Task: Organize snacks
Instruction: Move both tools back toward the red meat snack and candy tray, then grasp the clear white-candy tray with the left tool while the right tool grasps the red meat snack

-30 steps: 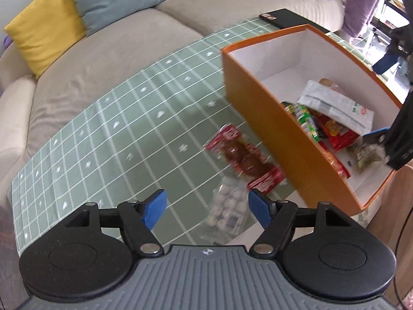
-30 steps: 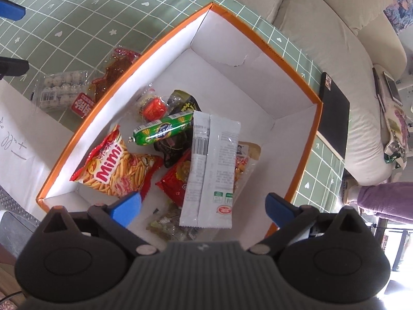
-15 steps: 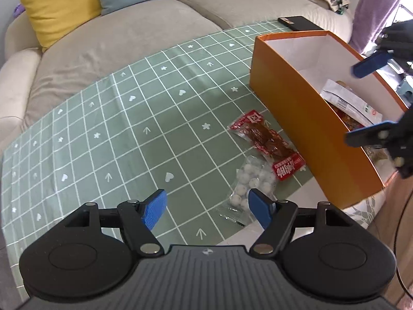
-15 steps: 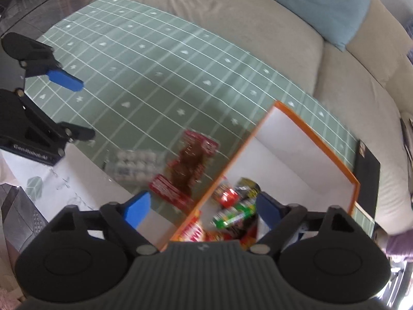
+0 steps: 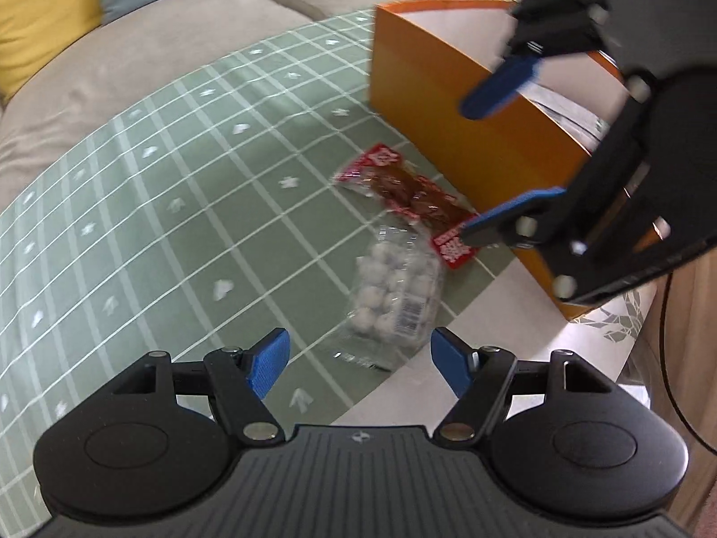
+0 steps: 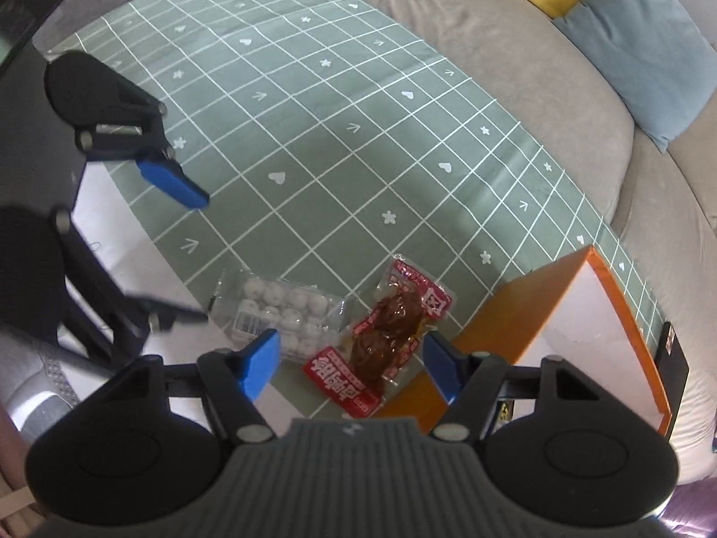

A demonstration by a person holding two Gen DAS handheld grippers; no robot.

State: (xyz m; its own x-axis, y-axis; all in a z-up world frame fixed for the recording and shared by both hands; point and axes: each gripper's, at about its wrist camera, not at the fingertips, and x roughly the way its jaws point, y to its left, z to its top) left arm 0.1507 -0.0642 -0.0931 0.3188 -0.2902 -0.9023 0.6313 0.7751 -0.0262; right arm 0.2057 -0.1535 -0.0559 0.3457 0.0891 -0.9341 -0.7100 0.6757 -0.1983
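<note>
A red snack packet (image 6: 381, 336) (image 5: 412, 199) and a clear pack of white balls (image 6: 282, 309) (image 5: 394, 287) lie on the green checked cloth beside the orange box (image 5: 470, 134) (image 6: 529, 309). My right gripper (image 6: 352, 361) is open, low over the red packet, with a finger on either side; it also shows in the left wrist view (image 5: 488, 161). My left gripper (image 5: 358, 363) is open and empty, just short of the clear pack; the right wrist view shows it at the left (image 6: 192, 255).
A beige sofa with a yellow cushion (image 5: 40, 18) and a blue cushion (image 6: 636, 40) lies behind the table. A white sheet (image 5: 515, 314) covers the near corner of the table. A black flat object (image 6: 676, 358) lies past the box.
My right gripper left the box and came down over the red packet, still open. My left gripper drew closer to the clear pack.
</note>
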